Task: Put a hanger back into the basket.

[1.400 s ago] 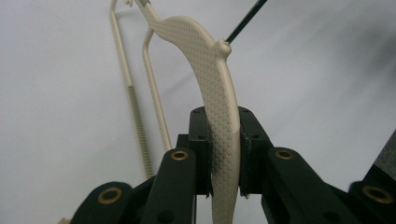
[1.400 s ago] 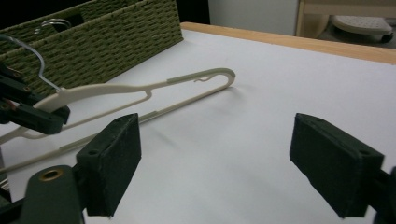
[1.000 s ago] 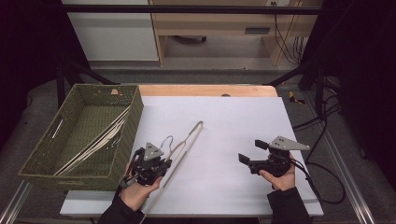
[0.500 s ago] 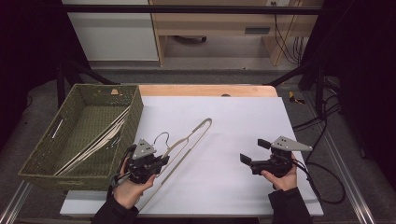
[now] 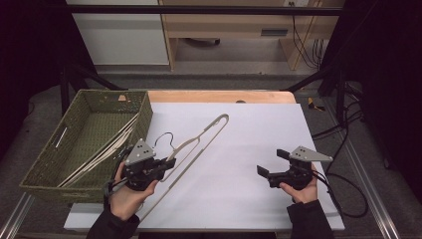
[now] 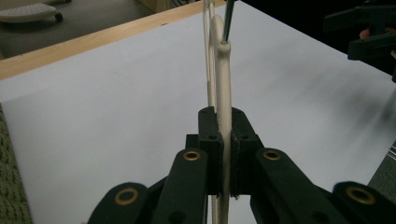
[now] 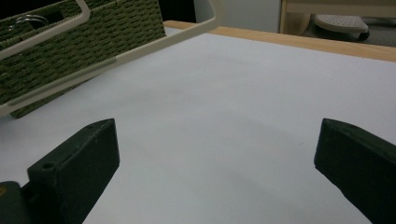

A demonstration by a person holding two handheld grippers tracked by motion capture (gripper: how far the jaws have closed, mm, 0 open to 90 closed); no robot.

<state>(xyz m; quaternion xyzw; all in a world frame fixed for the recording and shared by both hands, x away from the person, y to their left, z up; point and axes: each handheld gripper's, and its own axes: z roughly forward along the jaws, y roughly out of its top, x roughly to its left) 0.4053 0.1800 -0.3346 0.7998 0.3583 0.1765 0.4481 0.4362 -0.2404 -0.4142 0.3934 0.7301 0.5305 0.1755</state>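
Note:
A cream clothes hanger point(image 5: 199, 142) with a dark wire hook is tilted up off the white table sheet point(image 5: 249, 124), its far end higher. My left gripper point(image 5: 169, 164) is shut on its neck; in the left gripper view the pads point(image 6: 211, 140) clamp the hanger point(image 6: 223, 70) edge-on. At the right of the sheet, my right gripper point(image 5: 271, 162) stands open. Its jaws have just been opening, with nothing between them. The right gripper view shows that gripper point(image 7: 217, 154) low over bare sheet, the hanger point(image 7: 140, 44) beyond it.
A green woven basket point(image 5: 45, 164) stands at the left edge, with several cream hangers point(image 5: 107, 149) inside. It is also visible as the basket point(image 7: 93, 60) in the right gripper view. A wooden table edge point(image 5: 219, 96) runs behind the sheet. Cables trail at the right.
My left gripper has risen with the hanger, whose far end has lifted and swung right. The right hand has stayed put.

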